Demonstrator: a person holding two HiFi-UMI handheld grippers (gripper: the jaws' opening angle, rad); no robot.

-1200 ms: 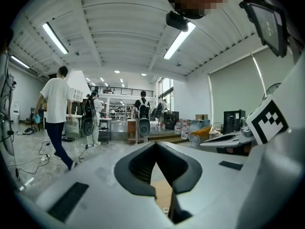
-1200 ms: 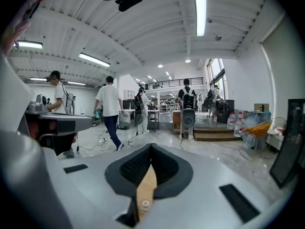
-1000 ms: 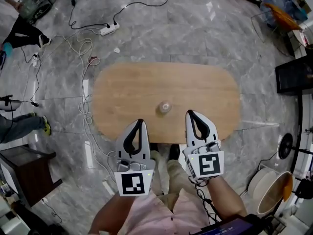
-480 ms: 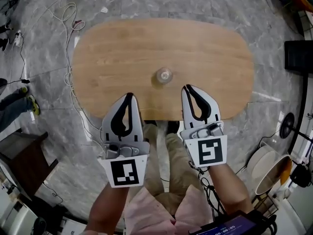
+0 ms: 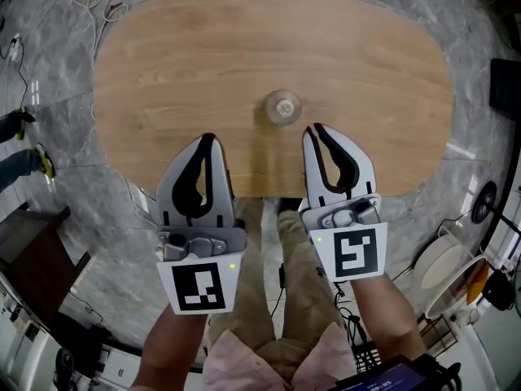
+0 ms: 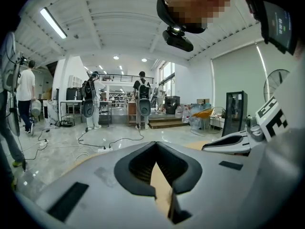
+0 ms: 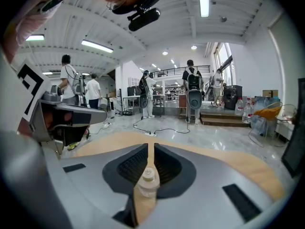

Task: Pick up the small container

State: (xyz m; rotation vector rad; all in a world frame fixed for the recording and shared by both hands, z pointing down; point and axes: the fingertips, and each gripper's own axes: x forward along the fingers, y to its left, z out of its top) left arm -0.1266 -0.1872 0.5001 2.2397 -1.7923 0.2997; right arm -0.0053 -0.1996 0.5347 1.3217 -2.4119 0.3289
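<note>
Both closed and empty, the left hand-held gripper (image 5: pixel 207 139) and right hand-held gripper (image 5: pixel 317 131) could topple the small container (image 5: pixel 282 107), at the right one's eleven o'clock, unless its jaws open first.

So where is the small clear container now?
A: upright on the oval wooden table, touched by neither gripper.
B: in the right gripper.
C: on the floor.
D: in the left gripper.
A: the small clear container stands on the oval wooden table, apart from the tips of the right gripper and the left gripper.
</note>
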